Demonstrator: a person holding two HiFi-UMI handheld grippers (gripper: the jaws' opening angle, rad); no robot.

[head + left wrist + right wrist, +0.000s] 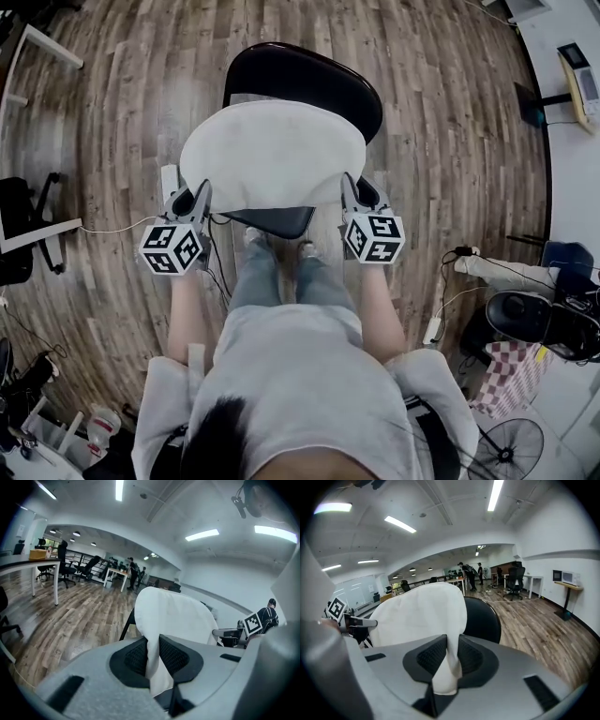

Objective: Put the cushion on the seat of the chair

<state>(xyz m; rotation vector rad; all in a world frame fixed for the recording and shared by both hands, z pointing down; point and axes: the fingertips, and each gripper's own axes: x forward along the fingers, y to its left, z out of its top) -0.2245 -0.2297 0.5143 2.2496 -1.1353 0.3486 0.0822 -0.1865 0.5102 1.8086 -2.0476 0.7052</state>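
Note:
A white cushion [272, 155] hangs spread flat over the black chair [309, 80], covering most of its seat; the chair's back shows beyond it and the seat's front edge [277, 220] below it. My left gripper [199, 199] is shut on the cushion's left edge, my right gripper [349, 192] on its right edge. In the left gripper view the white cushion [171, 616] is pinched between the black pads [133, 657]. The right gripper view shows the same: the cushion [422, 613] squeezed between the pads [469, 657], with the chair back [483, 618] behind it.
Wood floor lies all round the chair. The person's legs [281, 281] stand just in front of the seat. A white desk [37, 230] and a dark chair are at the left. A power strip with cables [436, 328], a fan and bags sit at the right.

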